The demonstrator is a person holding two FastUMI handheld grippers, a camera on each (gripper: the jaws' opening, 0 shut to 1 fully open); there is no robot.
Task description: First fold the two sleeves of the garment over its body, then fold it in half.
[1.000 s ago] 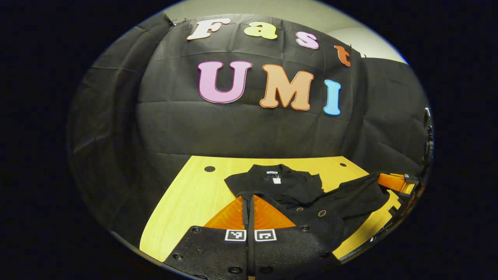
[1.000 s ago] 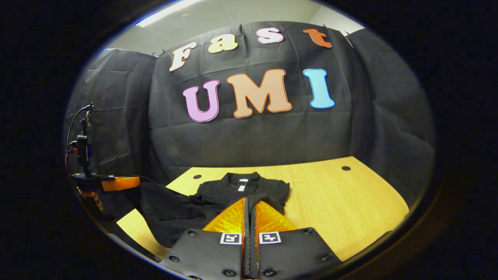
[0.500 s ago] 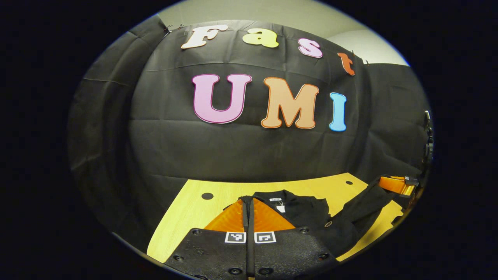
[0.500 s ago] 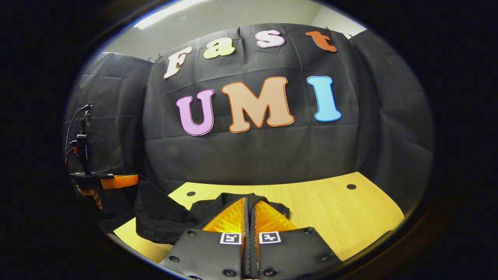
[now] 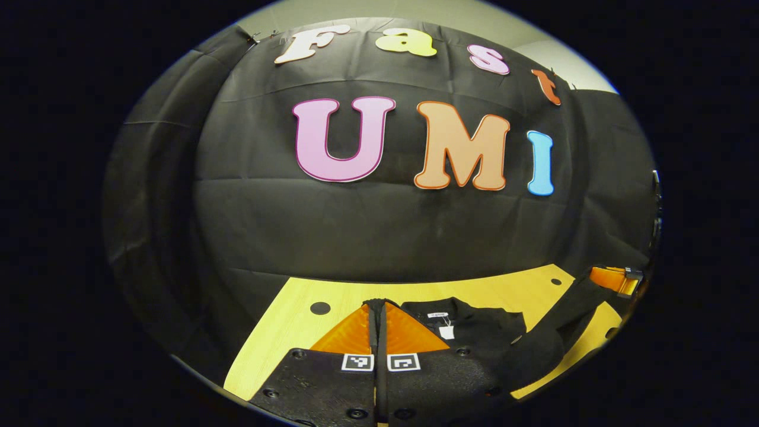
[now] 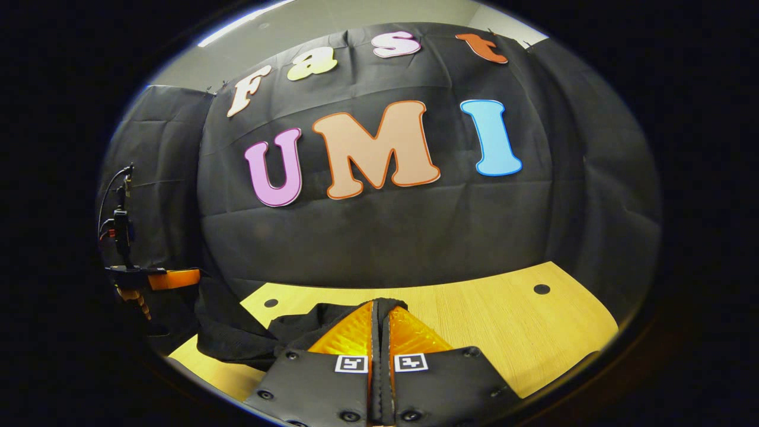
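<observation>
Both ends pinched, it seems, left gripper (image 5: 377,305) and right gripper (image 6: 381,303) clamped on the hem of the black shirt (image 5: 474,326) lifted over the table (image 5: 284,320); best carried level toward the collar, edges matched.

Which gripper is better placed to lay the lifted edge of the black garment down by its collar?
Left, slightly. The left gripper is shut on the garment, and the collar tag lies just beyond its tips. The right gripper also grips the cloth, so both should probably move together.
</observation>
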